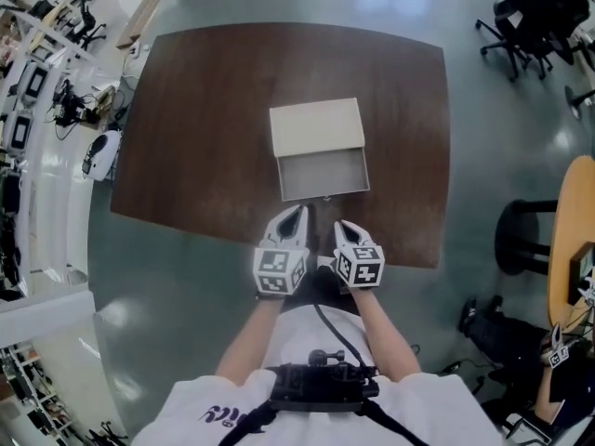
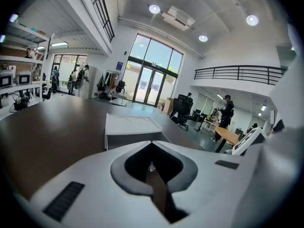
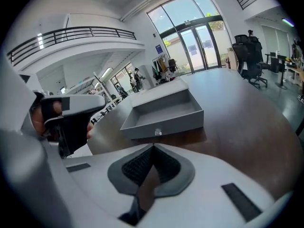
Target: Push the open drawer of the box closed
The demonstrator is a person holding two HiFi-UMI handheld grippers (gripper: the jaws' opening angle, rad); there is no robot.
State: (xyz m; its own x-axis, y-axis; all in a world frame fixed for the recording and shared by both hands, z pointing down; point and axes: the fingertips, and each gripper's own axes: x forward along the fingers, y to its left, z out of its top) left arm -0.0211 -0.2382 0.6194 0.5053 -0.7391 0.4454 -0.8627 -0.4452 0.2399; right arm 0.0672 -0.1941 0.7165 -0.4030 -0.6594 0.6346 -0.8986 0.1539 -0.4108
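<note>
A dark brown tabletop (image 1: 204, 119) stands on a grey floor (image 1: 186, 277), and a pale box (image 1: 314, 126) sits near its middle. The drawer (image 1: 323, 175) is pulled well out of the box toward the person, so the whole of its bare grey bottom shows. A small knob (image 3: 157, 133) sticks out of the middle of the drawer's front. The person stands at the near edge with both arms forward and the two tools side by side, close together. The left tongs (image 1: 294, 219) hang over the tabletop just short of the drawer's front, a little to the left of the knob. Their jaws are pressed together at the tips with nothing between them. The right tongs (image 1: 346, 228) hang beside them, a little to the right of the knob and a touch further back. Their jaws are likewise closed tip to tip and hold nothing. In the right gripper view a strip of bare wood lies between the jaw tips and the drawer's front, so neither tool touches it. Black office chairs (image 1: 530, 17) stand on the floor past the far right corner, and a round black stool (image 1: 525, 235) stands to the right of the tabletop.
</note>
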